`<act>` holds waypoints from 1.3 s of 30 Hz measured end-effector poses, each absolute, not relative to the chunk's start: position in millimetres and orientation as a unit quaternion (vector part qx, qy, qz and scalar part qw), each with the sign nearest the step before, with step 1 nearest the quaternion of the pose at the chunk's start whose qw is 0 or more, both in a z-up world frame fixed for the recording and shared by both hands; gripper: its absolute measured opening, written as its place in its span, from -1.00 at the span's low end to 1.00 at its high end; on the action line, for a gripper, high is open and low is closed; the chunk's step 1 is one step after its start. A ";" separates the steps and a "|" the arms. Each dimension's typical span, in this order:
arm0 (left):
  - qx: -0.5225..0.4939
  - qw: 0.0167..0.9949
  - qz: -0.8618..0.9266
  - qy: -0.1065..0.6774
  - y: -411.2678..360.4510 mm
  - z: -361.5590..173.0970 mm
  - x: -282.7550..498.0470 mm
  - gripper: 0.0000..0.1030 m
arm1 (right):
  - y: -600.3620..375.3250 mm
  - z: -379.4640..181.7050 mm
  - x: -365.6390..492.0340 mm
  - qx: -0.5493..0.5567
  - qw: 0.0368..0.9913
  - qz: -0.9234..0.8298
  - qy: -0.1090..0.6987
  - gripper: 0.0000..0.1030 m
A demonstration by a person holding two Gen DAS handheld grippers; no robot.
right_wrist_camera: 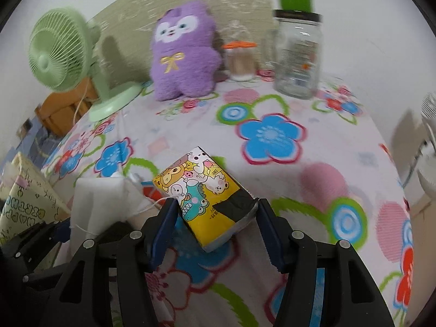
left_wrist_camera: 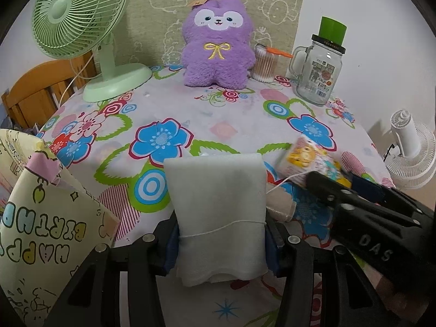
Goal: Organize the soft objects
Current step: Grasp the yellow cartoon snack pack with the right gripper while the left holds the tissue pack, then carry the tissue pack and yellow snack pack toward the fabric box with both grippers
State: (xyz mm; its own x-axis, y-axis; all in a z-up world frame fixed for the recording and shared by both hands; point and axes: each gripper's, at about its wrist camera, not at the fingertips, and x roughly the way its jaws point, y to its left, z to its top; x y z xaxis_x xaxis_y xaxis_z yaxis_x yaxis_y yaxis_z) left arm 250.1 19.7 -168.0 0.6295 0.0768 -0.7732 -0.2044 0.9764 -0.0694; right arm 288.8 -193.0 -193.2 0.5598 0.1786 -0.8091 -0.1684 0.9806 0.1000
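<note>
Left wrist view: your left gripper [left_wrist_camera: 222, 248] is clamped on a white foam pad [left_wrist_camera: 218, 212] with a thread around it, held upright over the tablecloth [left_wrist_camera: 190, 114]. Gift bag [left_wrist_camera: 41, 218] at left; plush [left_wrist_camera: 218, 46], fan [left_wrist_camera: 81, 13] and jar [left_wrist_camera: 317, 62] at the back.

Right wrist view: your right gripper [right_wrist_camera: 215, 223] holds a cartoon tissue pack [right_wrist_camera: 207, 193] (tilted) between both pads, beside the foam pad [right_wrist_camera: 100, 204].

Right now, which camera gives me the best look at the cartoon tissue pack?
The right wrist view: the tissue pack sits centred between the right gripper fingers, printed face clear. The left wrist view shows only a blurred end of it behind the right gripper's arm.
</note>
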 end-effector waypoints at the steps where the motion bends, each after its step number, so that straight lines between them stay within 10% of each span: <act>1: -0.076 0.900 0.077 0.422 19.9 -167.3 249.7 0.01 | -196.3 -192.0 287.3 0.011 0.884 0.093 0.458 0.21; 39: -0.081 0.942 0.039 0.324 48.1 -55.1 122.4 0.00 | -132.1 -37.7 142.1 0.014 0.936 0.076 0.344 0.21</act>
State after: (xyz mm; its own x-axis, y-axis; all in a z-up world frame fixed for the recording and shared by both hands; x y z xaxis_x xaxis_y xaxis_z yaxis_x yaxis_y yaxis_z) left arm 122.4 48.1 -55.1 0.7875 0.0206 -0.6160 -0.1254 0.9839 -0.1274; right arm 142.1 -132.1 -37.7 0.7517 0.1529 -0.6416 -0.1331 0.9879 0.0795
